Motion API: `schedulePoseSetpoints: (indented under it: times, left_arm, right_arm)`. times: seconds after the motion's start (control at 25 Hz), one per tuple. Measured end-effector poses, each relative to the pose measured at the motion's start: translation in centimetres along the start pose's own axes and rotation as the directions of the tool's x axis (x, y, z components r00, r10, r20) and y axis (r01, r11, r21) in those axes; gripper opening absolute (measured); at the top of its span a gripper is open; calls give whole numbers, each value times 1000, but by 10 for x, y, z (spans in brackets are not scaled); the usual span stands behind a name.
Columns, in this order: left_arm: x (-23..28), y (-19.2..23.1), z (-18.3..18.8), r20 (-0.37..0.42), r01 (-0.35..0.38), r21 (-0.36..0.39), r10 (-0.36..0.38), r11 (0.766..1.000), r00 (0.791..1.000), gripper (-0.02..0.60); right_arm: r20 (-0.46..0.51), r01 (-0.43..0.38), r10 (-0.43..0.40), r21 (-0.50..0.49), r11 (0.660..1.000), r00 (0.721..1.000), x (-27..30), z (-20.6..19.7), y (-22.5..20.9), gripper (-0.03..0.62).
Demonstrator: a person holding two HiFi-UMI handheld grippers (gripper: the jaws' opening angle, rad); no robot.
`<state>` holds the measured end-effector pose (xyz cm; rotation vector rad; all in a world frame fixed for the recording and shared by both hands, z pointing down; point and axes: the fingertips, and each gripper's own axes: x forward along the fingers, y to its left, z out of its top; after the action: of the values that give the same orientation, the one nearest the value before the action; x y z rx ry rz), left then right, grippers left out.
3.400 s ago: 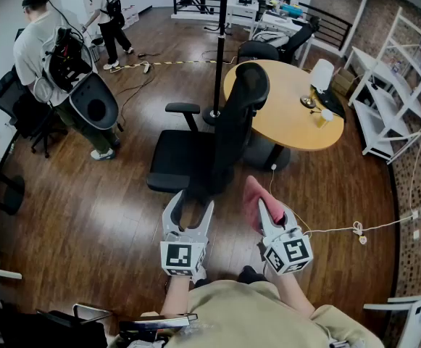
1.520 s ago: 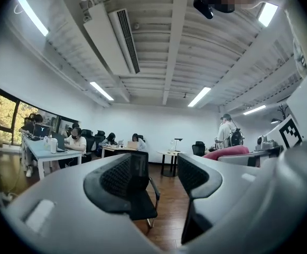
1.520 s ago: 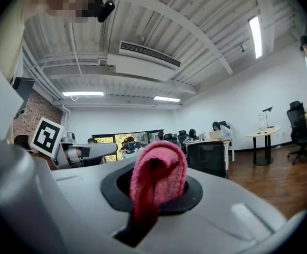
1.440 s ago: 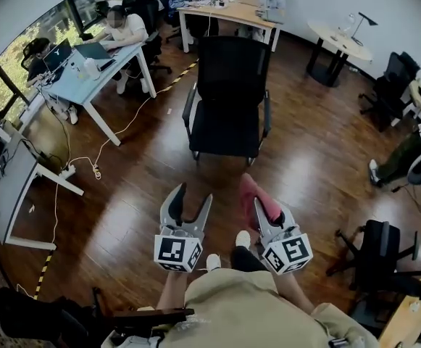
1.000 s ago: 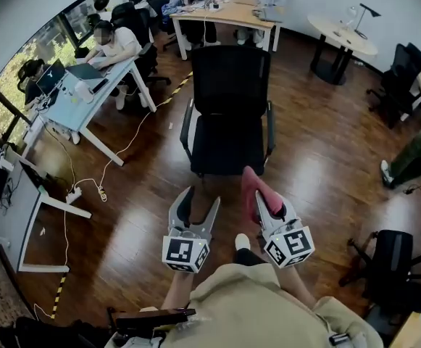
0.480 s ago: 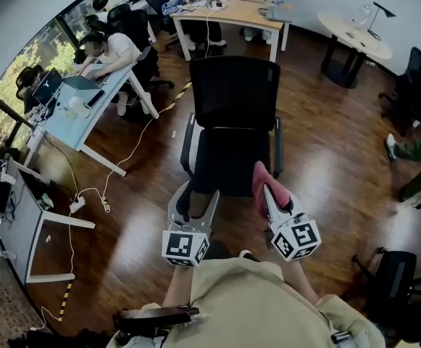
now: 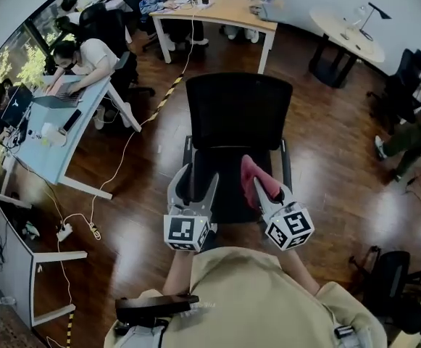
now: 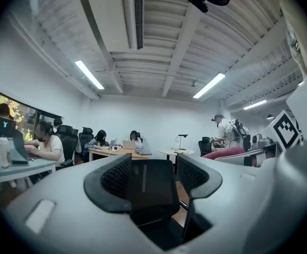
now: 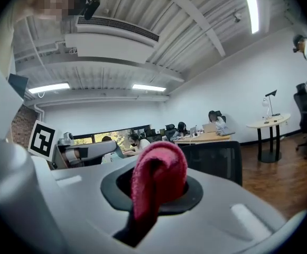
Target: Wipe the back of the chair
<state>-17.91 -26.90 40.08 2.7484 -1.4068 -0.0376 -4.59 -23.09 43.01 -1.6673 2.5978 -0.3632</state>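
Note:
A black office chair stands right in front of me, its mesh backrest (image 7: 239,111) on the far side and its seat (image 7: 224,194) under both grippers. My left gripper (image 7: 194,177) hovers over the seat's left part, open and empty. In the left gripper view the backrest (image 8: 145,184) shows between the spread jaws of the left gripper (image 8: 153,176). My right gripper (image 7: 257,187) is shut on a red cloth (image 7: 252,178) over the seat's right part. In the right gripper view the red cloth (image 9: 158,176) bulges from the right gripper (image 9: 156,192), and the backrest (image 9: 216,160) stands beyond it.
A pale blue desk (image 7: 65,114) with seated people stands at the left. Behind the chair stands a wooden desk (image 7: 224,7), and a round table (image 7: 348,35) is at the back right. A white cable (image 7: 112,176) trails over the wood floor. Black chairs (image 7: 402,85) stand at the right.
I have come closer to the chair from its front. Both grippers, earlier over bare floor, now hang over its seat. The right gripper still holds the cloth; the left stays open.

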Motion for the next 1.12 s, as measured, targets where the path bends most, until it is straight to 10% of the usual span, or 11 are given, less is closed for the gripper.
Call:
schedulePoseSetpoints:
  times: [0.4,0.88,1.12]
  left_arm:
    - [80,112,-11,-29,12,-41,-13,999,999,250]
    - [119,187,-30,-77,-236,-25,233,972,969,244]
    - [141,181,-50,-123,-220,-19,216,975,969,244]
  right_arm:
    - [-92,32,-33,-8,999,995,149,-15,-41,32]
    - [-155,-272,270,12,962,950,429,-38,-64,32]
    - [-185,-171,175,38,985,967,463,-65,-121,32]
